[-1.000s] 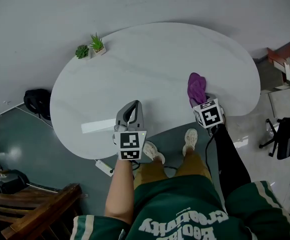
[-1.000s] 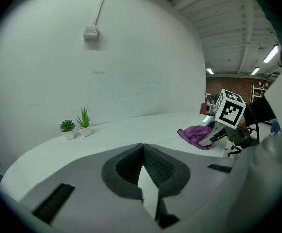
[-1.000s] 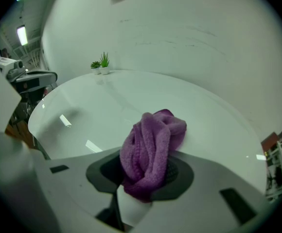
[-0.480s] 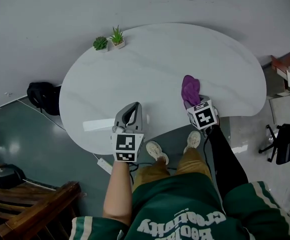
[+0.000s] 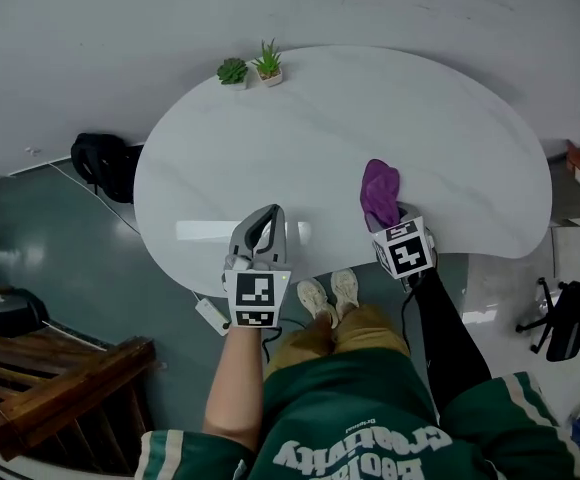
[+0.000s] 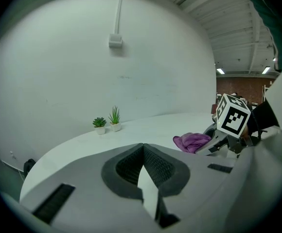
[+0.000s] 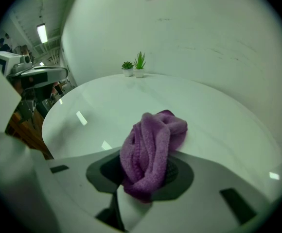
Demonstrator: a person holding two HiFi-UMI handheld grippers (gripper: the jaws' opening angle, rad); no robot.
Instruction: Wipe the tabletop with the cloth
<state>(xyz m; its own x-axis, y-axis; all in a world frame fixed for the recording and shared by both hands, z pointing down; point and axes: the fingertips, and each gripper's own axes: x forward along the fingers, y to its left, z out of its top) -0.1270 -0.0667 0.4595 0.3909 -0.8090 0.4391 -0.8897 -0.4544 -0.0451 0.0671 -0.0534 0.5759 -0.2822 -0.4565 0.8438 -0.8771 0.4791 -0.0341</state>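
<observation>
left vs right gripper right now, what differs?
The left gripper has its jaws together with nothing between them; the right gripper is shut on the purple cloth. The left gripper is at the tabletop's near edge; the right gripper is farther right, its cloth on the surface. Both carry marker cubes.

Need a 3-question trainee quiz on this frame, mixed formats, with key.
1. True or false: the left gripper holds the cloth.
2. The two potted plants stand: A) at the table's near edge, B) at its far edge, C) on the floor.
3. Fill in: the right gripper is shut on a cloth coloured ____.

Key: 1 false, its jaws are together on nothing; 2 B; 3 purple.
</observation>
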